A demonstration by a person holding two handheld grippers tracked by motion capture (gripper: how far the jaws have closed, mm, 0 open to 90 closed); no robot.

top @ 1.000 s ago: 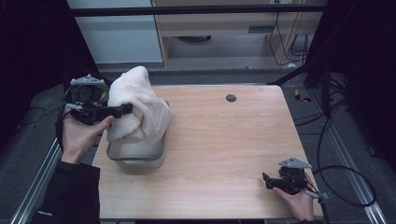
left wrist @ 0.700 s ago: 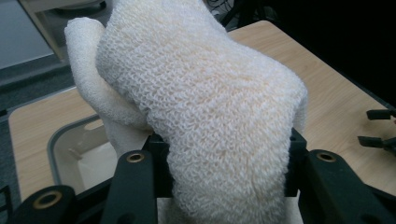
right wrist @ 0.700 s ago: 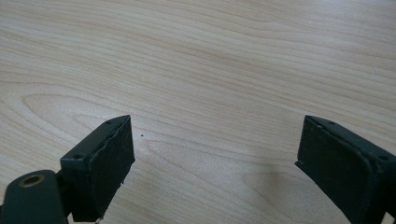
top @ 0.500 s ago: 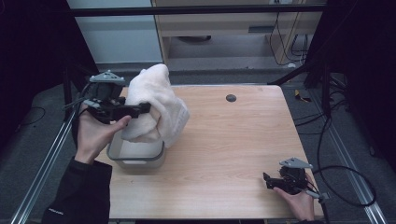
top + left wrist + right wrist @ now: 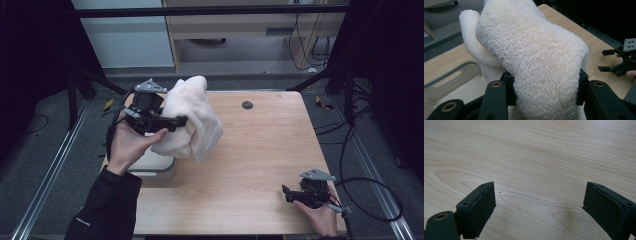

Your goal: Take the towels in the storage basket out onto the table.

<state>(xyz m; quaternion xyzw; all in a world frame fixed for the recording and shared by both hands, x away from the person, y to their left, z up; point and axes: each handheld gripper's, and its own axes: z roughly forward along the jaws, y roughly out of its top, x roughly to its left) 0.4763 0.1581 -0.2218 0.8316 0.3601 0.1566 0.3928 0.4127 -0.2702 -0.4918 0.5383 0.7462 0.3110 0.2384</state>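
Towel (image 5: pixel 192 117): you are clamping it in the left gripper (image 5: pixel 170 122), holding it bunched in the air above the table (image 5: pixel 260 150), beside the grey bin (image 5: pixel 152 167). Right gripper (image 5: pixel 295 194) is resting spread and empty. Likely next: lowering the towel onto bare wood.

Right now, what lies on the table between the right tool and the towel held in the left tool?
Nothing: in the high view, bare wood of the table runs from the right tool to the towel clamped in the left tool.
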